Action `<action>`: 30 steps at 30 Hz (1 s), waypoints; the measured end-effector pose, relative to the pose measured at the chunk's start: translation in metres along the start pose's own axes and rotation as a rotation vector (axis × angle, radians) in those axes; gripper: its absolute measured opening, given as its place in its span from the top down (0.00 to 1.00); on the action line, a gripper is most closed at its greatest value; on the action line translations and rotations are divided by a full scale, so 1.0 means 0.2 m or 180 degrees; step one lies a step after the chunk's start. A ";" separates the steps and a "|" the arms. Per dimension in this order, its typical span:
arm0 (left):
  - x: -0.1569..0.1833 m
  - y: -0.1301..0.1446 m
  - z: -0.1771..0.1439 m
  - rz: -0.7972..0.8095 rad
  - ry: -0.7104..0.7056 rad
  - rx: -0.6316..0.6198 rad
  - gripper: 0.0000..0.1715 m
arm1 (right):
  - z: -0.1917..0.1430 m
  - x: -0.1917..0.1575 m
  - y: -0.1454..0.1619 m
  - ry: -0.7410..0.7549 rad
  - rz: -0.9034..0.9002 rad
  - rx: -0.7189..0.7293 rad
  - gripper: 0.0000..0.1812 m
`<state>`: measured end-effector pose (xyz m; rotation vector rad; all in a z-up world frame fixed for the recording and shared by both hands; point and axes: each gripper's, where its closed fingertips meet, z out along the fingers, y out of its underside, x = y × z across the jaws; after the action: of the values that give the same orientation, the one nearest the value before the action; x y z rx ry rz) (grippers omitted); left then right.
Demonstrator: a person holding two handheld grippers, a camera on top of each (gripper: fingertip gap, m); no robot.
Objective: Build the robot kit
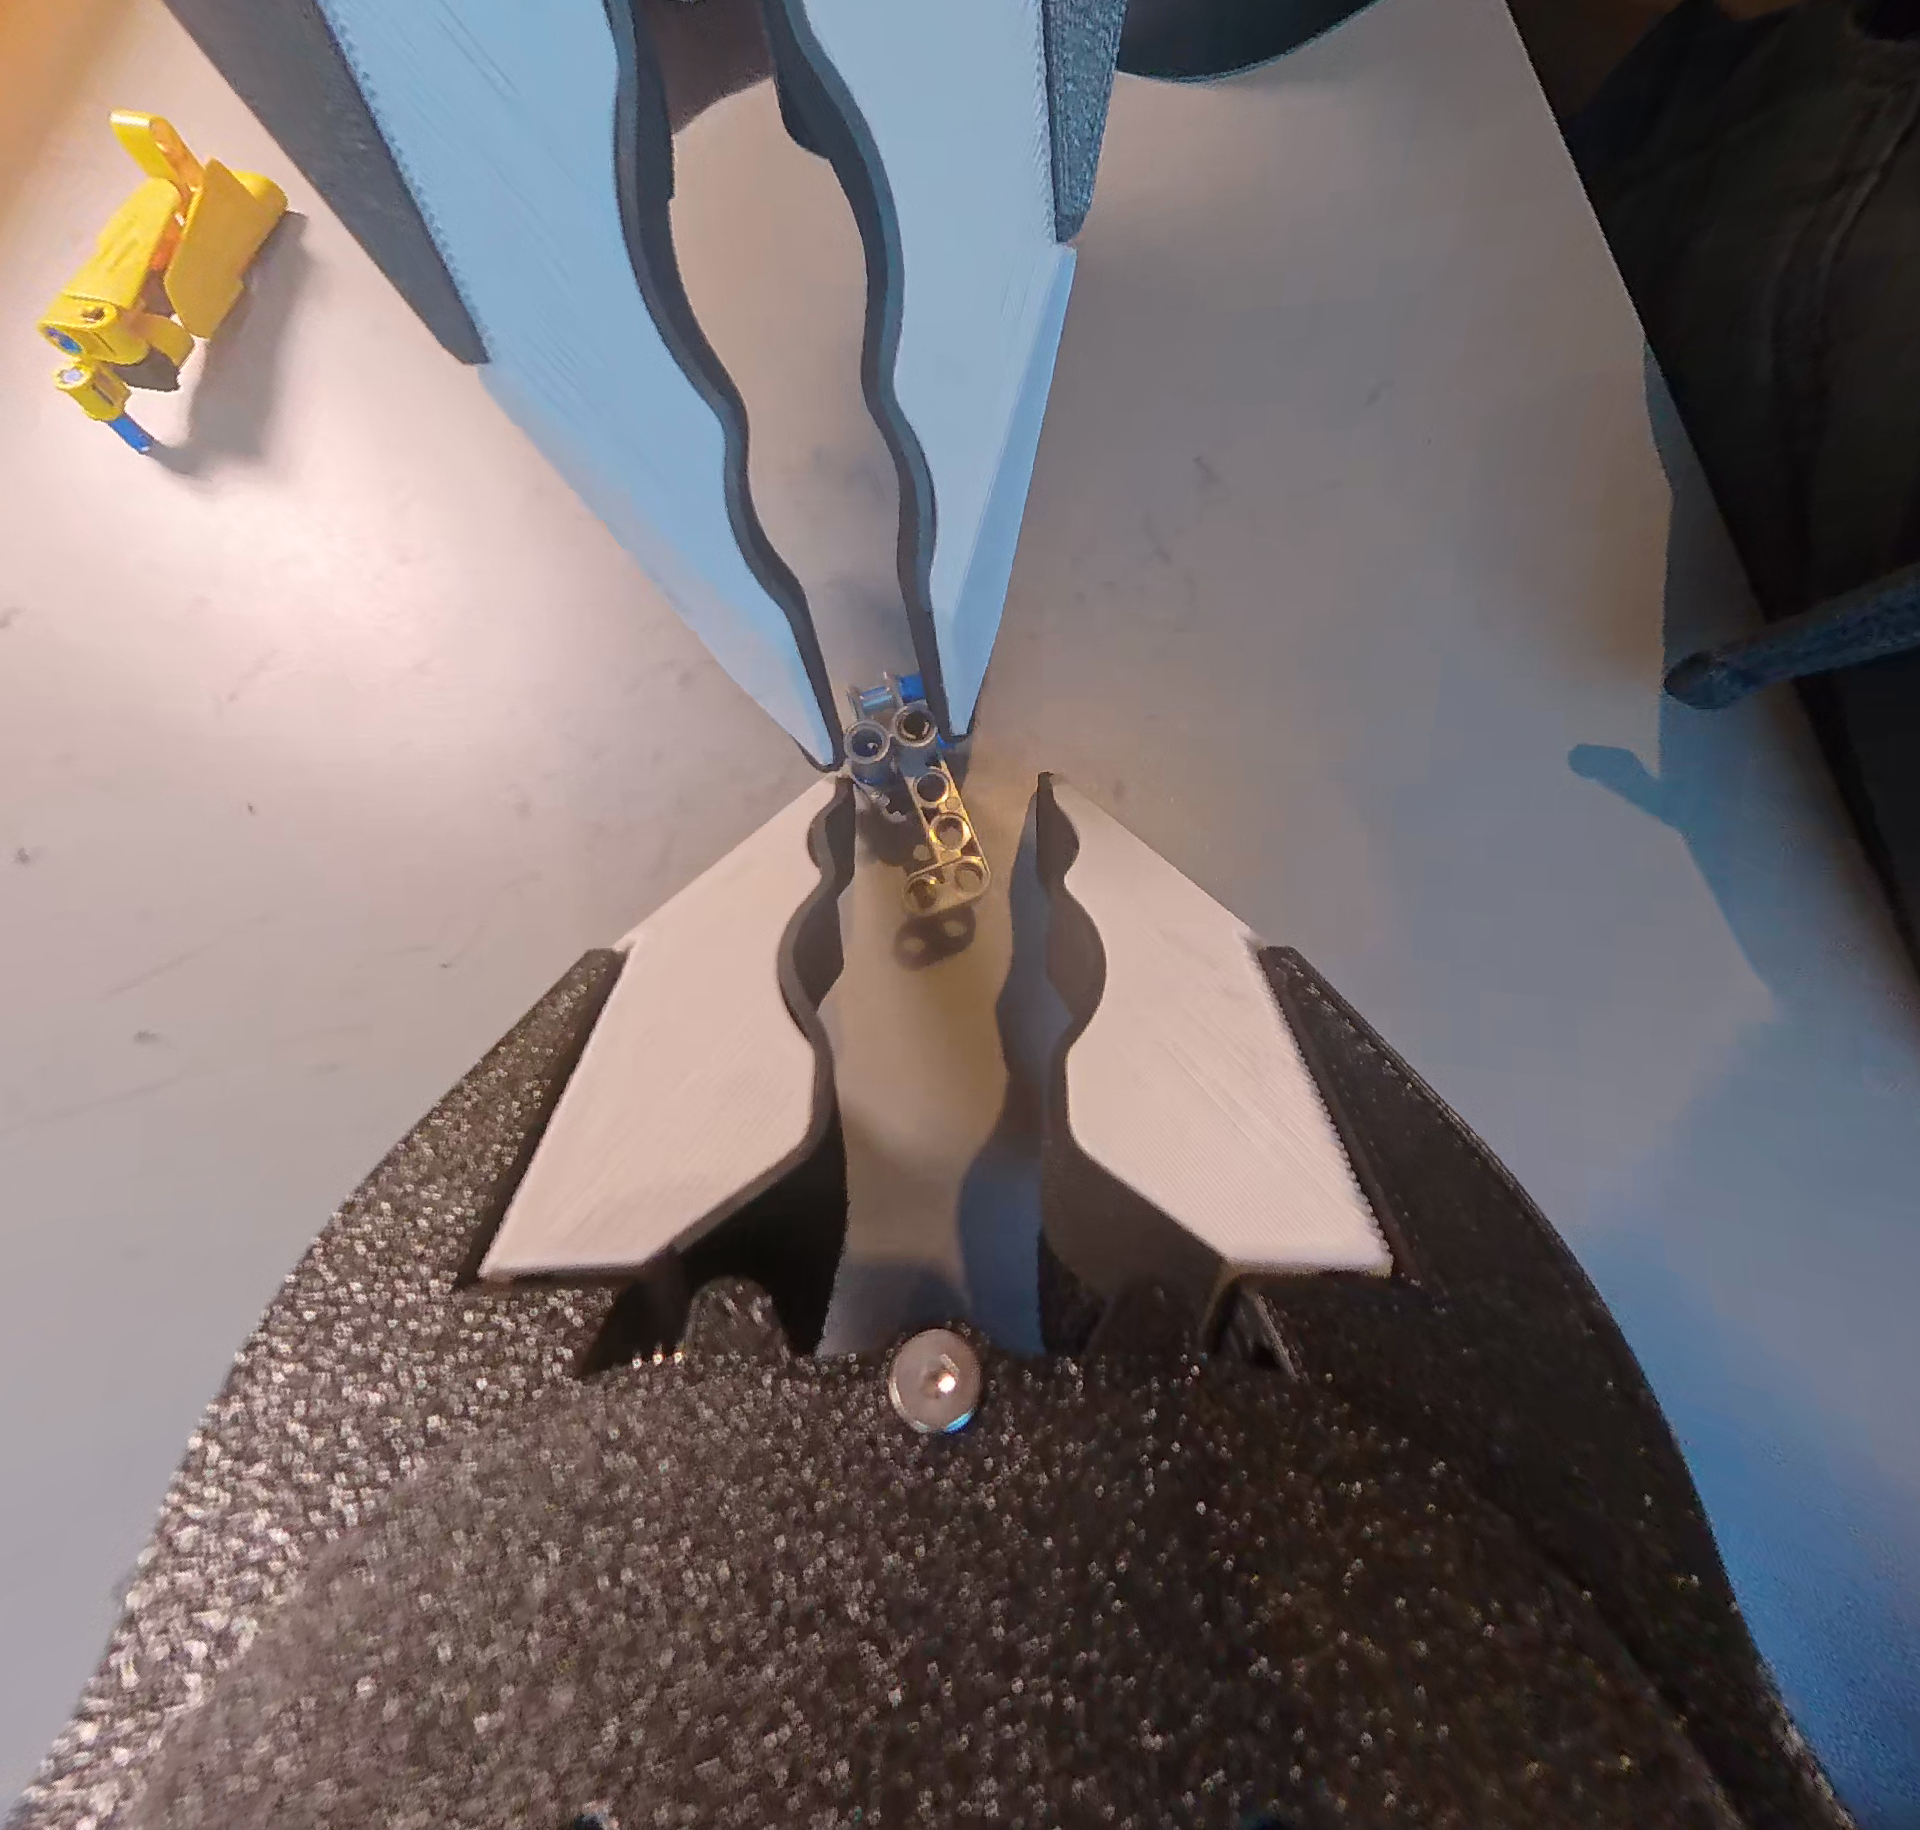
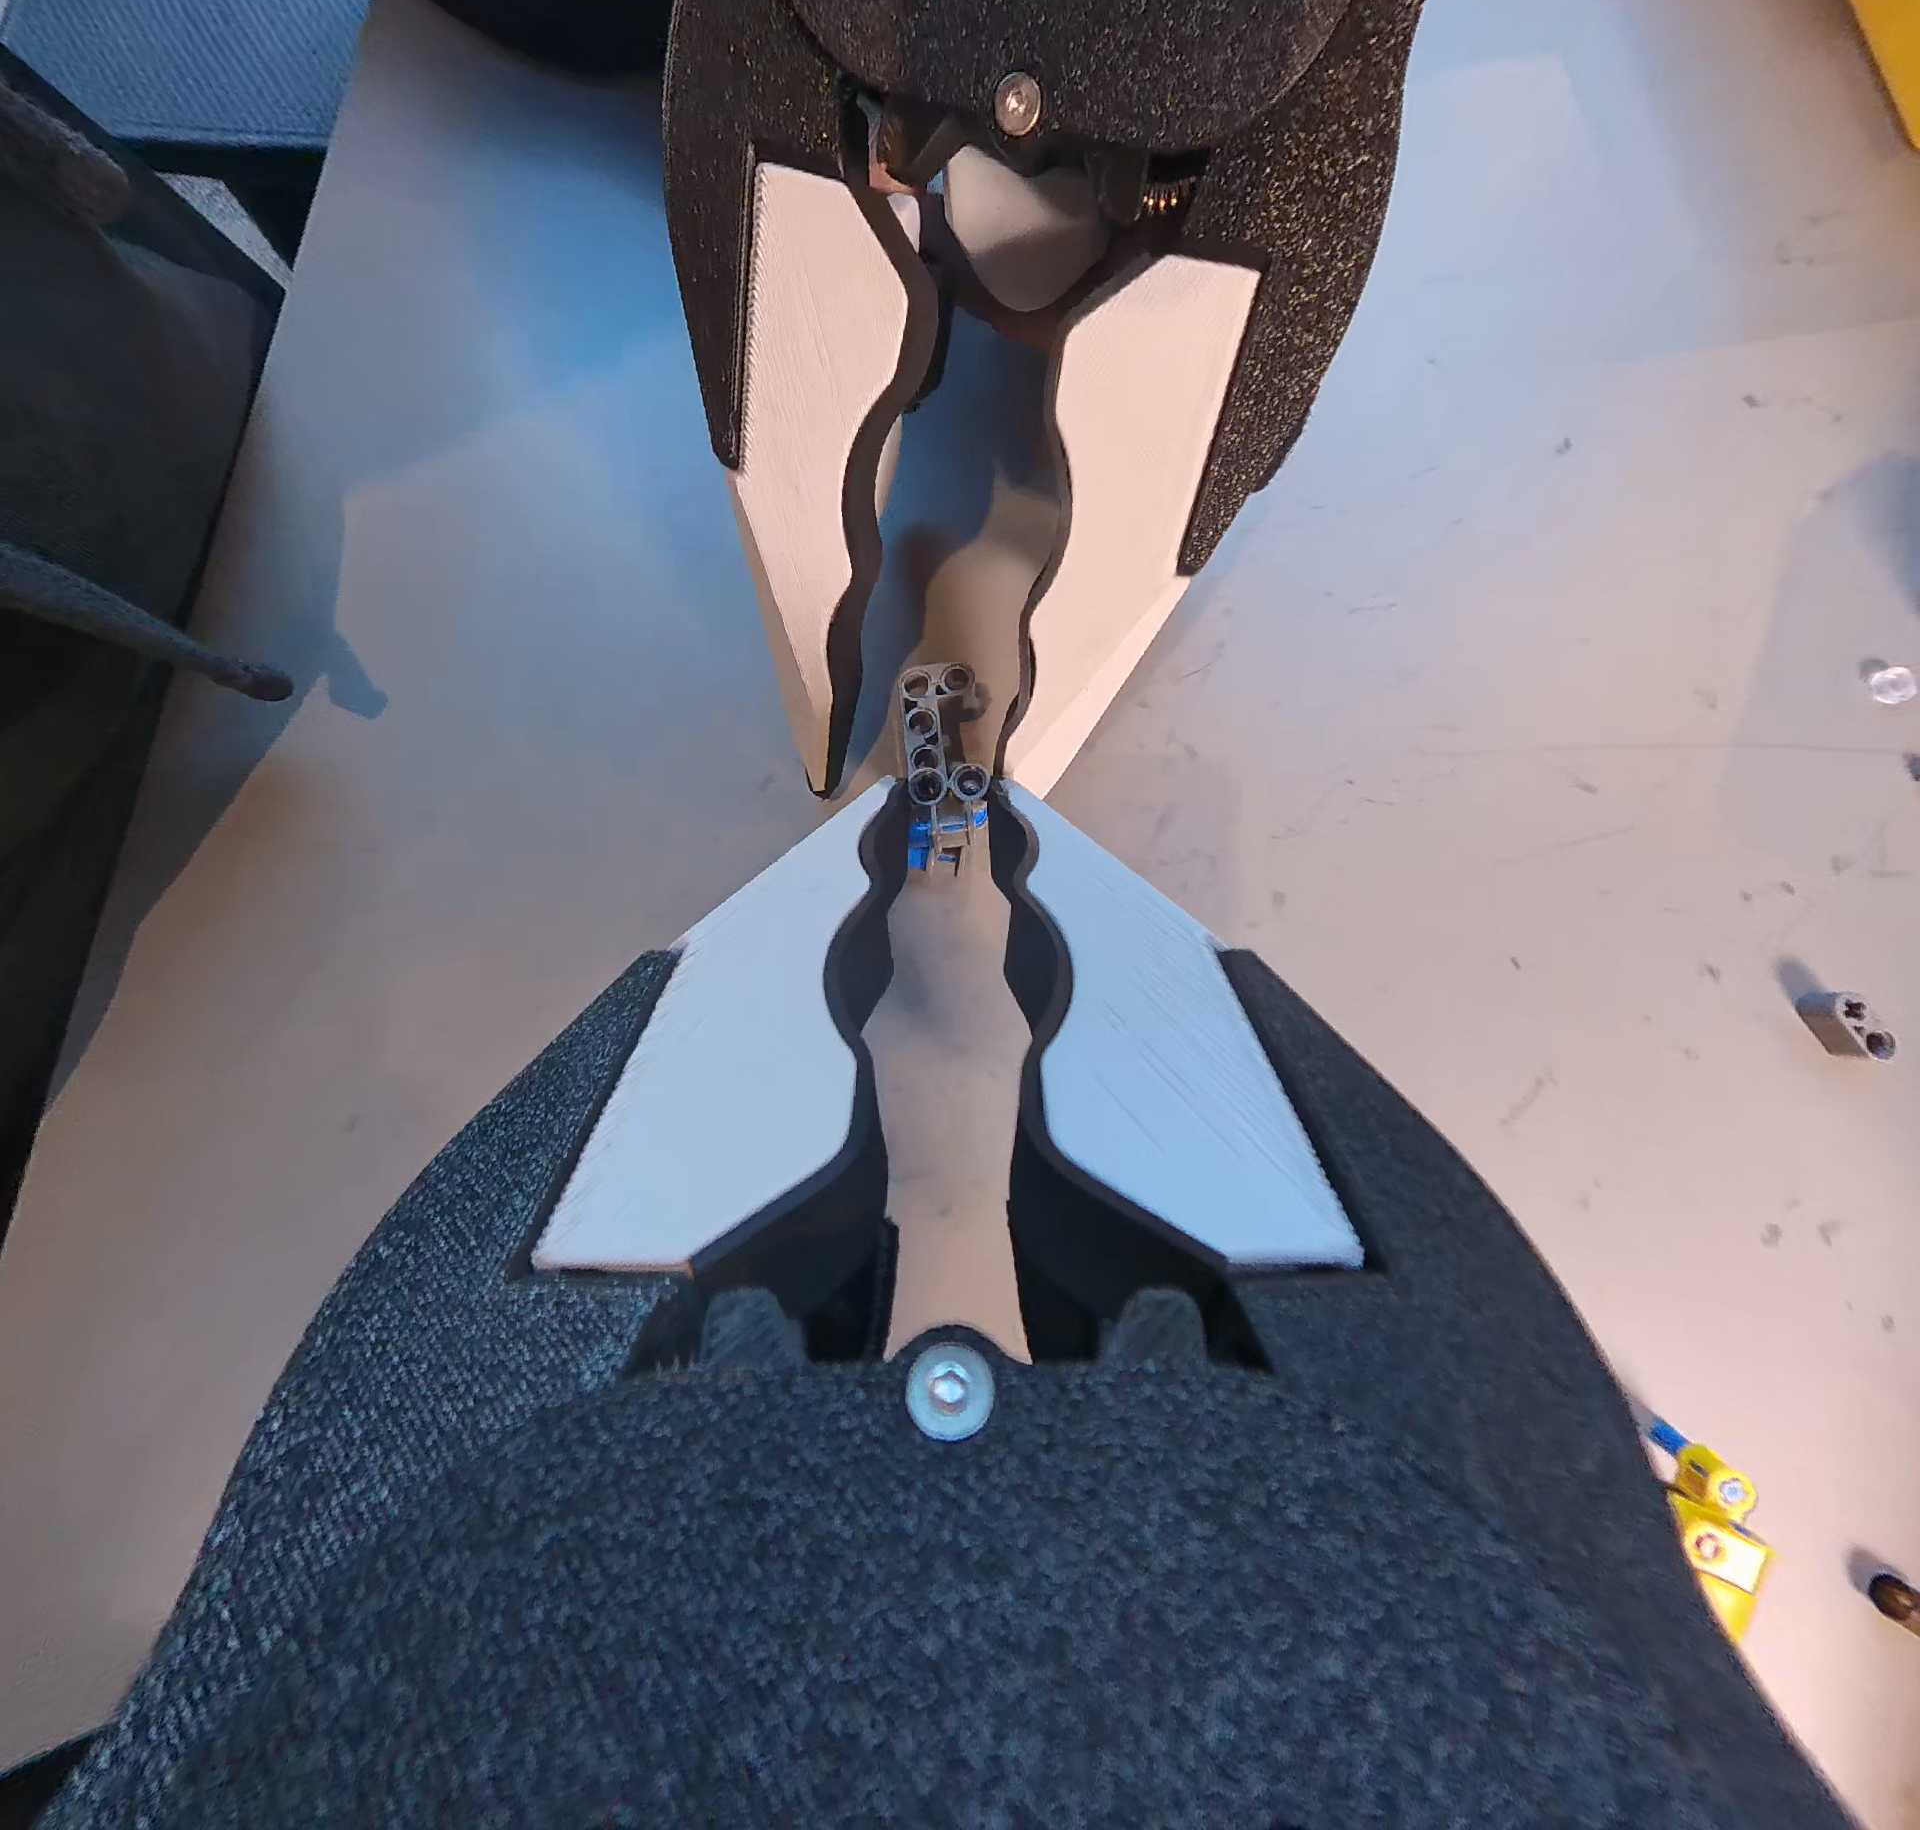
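1. Left wrist view: small grey perforated beam assembly (image 1: 928, 812) with blue pins, above the pale table (image 1: 312, 741), pinched by right gripper (image 1: 891, 741).
2. Left gripper (image 1: 940, 788) fingers spread, released around the beam's free end.
3. Yellow brick assembly (image 1: 156, 263) well apart.
4. Right wrist view: grey connector (image 2: 1849, 1027) lies aside.

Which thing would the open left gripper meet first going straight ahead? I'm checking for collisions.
Likely the small grey perforated plastic beam between the left gripper fingertips, held by the right gripper just beyond; depth is unclear.

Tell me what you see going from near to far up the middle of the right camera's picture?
Silver screw → right gripper pinching the small grey beam piece → left gripper, open around the beam's far end → its screw.
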<state>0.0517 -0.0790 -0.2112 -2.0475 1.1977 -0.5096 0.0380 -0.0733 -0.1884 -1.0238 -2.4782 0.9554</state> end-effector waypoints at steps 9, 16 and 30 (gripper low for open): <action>0.00 0.01 0.00 -0.0053 -0.0071 -0.0023 0.83 | 0.00 0.00 0.01 -0.0008 0.0133 -0.0073 0.92; -0.01 0.02 -0.01 -0.0097 -0.0188 -0.0059 0.86 | 0.00 0.00 0.00 -0.0012 0.0215 -0.0056 0.92; -0.01 0.03 -0.02 -0.0114 -0.0236 -0.0076 0.87 | 0.00 0.00 0.00 0.0005 0.0194 -0.0140 0.92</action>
<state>0.0449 -0.0802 -0.2131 -2.0930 1.1304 -0.4343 0.0390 -0.0737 -0.1884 -1.1194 -2.4901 0.9213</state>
